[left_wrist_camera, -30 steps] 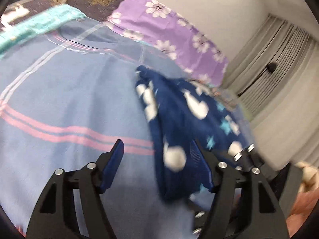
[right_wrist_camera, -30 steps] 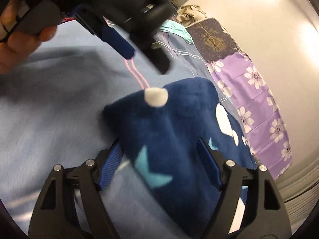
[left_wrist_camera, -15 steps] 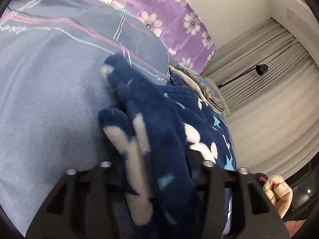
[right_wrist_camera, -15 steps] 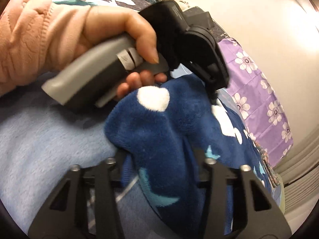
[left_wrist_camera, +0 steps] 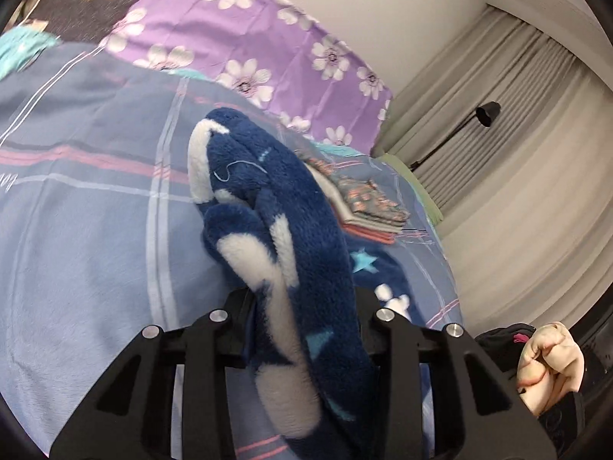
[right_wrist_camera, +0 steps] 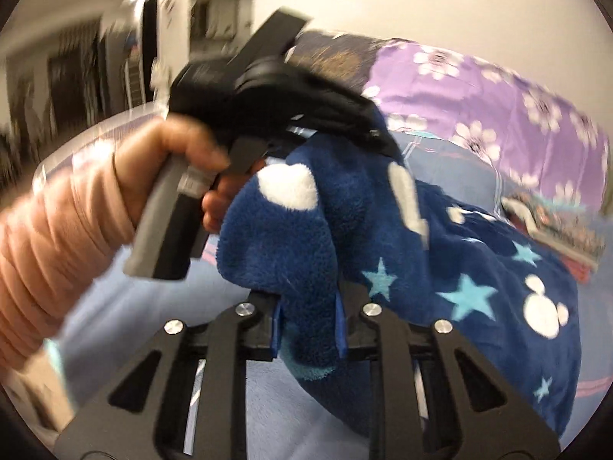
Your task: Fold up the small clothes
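Note:
A navy fleece garment (left_wrist_camera: 302, 230) with white mouse shapes and light blue stars is bunched between my two grippers, above a blue plaid bedspread (left_wrist_camera: 84, 207). My left gripper (left_wrist_camera: 302, 329) is shut on one bunched edge of it. My right gripper (right_wrist_camera: 308, 329) is shut on another edge of the garment (right_wrist_camera: 459, 268), whose rest drapes down to the right. The left gripper's body and the hand holding it (right_wrist_camera: 214, 153) show close in the right wrist view, touching the garment's top.
A stack of folded patterned clothes (left_wrist_camera: 364, 207) lies on the bed beyond the garment. Purple floral bedding (left_wrist_camera: 260, 46) lies along the wall. Curtains and a black lamp (left_wrist_camera: 484, 113) stand at the right.
Both grippers went from open around the garment to shut on it, and they have lifted it off the bedspread. The garment now hangs bunched between them.

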Tool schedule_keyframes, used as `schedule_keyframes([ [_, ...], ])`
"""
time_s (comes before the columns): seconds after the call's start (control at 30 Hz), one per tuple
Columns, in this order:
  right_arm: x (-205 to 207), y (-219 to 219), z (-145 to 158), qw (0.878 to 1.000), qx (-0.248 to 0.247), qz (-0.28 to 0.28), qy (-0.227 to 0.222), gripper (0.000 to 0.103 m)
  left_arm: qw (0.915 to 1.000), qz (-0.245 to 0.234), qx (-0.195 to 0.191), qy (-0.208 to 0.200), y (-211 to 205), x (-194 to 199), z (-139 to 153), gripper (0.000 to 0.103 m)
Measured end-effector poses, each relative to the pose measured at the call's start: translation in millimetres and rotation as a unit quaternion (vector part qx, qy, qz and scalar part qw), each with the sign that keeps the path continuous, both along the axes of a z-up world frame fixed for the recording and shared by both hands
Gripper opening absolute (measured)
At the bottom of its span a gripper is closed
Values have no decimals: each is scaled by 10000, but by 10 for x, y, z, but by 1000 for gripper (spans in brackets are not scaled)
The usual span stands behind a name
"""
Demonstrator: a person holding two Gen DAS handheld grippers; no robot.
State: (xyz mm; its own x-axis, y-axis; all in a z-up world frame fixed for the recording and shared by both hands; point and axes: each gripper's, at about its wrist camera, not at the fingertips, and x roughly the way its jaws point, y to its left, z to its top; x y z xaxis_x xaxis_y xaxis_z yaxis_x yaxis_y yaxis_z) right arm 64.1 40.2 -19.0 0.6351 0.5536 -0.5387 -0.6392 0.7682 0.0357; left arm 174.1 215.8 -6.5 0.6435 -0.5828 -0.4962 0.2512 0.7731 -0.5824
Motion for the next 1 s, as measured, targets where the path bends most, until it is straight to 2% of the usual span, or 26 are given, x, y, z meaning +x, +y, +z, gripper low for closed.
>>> schedule_keyframes([
  [0.13, 104, -683, 174, 9943, 948, -181, 462, 19, 9989, -219, 335, -241, -482, 50, 313, 36],
  [0.3, 326, -1523, 186, 9739, 2012, -250, 1016, 18, 9928, -680, 903, -407, -1333, 218, 552, 36],
  [0.4, 423, -2014, 49, 9531, 2651, -248, 1442, 18, 9870, -1013, 1197, -348, -1854, 383, 516, 37],
  [0.47, 465, -2332, -119, 9344, 3074, -316, 1773, 18, 9829, -1194, 1376, -278, -2147, 479, 418, 39],
  [0.5, 458, -2457, -216, 9260, 3237, -370, 1909, 18, 9792, -1341, 1507, -195, -2360, 547, 309, 41],
  [0.57, 516, -2797, -479, 9007, 3650, -546, 2294, 18, 9749, -1469, 1671, -54, -2602, 635, 146, 44],
  [0.6, 526, -2884, -561, 8925, 3760, -600, 2416, 18, 9717, -1551, 1782, 51, -2762, 677, 8, 48],
  [0.67, 556, -3096, -833, 8688, 4005, -780, 2806, 18, 9654, -1662, 1996, 235, -2996, 731, -217, 51],
  [0.73, 525, -3228, -1086, 8515, 4137, -932, 3083, 18, 9543, -1823, 2364, 131, -3219, 683, -408, 56],
  [0.8, 471, -3298, -1247, 8419, 4202, -1043, 3222, 18, 9463, -2039, 2509, -48, -3386, 615, -427, 68],
  [0.9, 484, -3365, -1374, 8297, 4342, -1055, 3346, 18, 9398, -2143, 2657, -180, -3503, 560, -448, 73],
  [0.93, 499, -3366, -1370, 8308, 4319, -1068, 3344, 20, 9374, -2149, 2732, -217, -3524, 548, -449, 74],
  [1.0, 470, -3345, -1281, 8460, 4109, -1150, 3198, 25, 9355, -2181, 2765, -274, -3509, 533, -457, 77],
])
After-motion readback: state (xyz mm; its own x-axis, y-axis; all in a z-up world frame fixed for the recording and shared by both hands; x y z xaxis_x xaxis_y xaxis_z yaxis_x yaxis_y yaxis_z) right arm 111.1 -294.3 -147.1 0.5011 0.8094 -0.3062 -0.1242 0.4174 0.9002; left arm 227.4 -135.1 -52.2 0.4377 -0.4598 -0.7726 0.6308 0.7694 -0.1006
